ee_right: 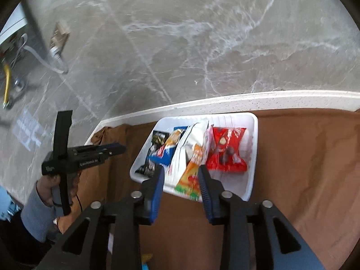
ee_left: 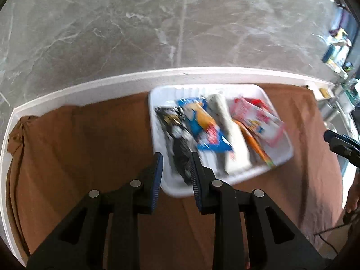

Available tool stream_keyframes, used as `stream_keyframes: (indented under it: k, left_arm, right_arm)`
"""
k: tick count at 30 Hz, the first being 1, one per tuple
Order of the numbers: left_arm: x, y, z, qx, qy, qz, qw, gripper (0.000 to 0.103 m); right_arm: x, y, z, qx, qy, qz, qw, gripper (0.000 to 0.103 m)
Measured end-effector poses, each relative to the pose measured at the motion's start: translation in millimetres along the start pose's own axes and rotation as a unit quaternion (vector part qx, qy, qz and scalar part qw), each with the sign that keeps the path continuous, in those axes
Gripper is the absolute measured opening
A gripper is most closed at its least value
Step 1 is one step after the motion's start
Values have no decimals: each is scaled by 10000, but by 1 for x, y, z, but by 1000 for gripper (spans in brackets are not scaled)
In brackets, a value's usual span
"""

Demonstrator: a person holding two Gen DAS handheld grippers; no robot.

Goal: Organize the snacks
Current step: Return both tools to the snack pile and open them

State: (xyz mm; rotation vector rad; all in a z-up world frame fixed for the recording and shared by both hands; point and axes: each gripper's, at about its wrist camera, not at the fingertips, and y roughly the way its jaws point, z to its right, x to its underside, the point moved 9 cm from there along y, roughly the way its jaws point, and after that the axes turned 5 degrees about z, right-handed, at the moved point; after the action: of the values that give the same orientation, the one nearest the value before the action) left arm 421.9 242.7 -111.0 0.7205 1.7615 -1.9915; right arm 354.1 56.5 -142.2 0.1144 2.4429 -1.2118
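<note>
Open fingers [ee_right: 157, 184] before snack tray [ee_right: 253, 157]

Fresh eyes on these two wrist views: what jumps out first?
The white tray packed with bright snack packets, sitting on the brown cloth near the counter's back edge; the red packet at its right end stands out most. Next, both grippers, left gripper and right gripper, hang open and empty just short of the tray's near rim. The left view is motion-blurred.
</note>
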Motion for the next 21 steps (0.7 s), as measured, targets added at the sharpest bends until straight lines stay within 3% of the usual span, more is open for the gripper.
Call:
stream_keyframes:
  k: [6,11,16,21]
  left_arm:
    - [68,-39,60,535,272,-299,9977,23]
    - [138,-54,104,1068,586,-822,9891,23]
    - [197,-61,141,1348,922,-1231,9789,23]
    - [220,-63,153,1358,1111,-1395,9745,23]
  right_arm:
    - [45,-41,-20,18,-488,-194,9986,42]
    - [104,-57,-35,-190,-620,-718,9953,48]
    - [163,-60,-56,-700,-164,-1357,9881,55]
    - [206,-55,-72,-1134,481,-1876,9745,62]
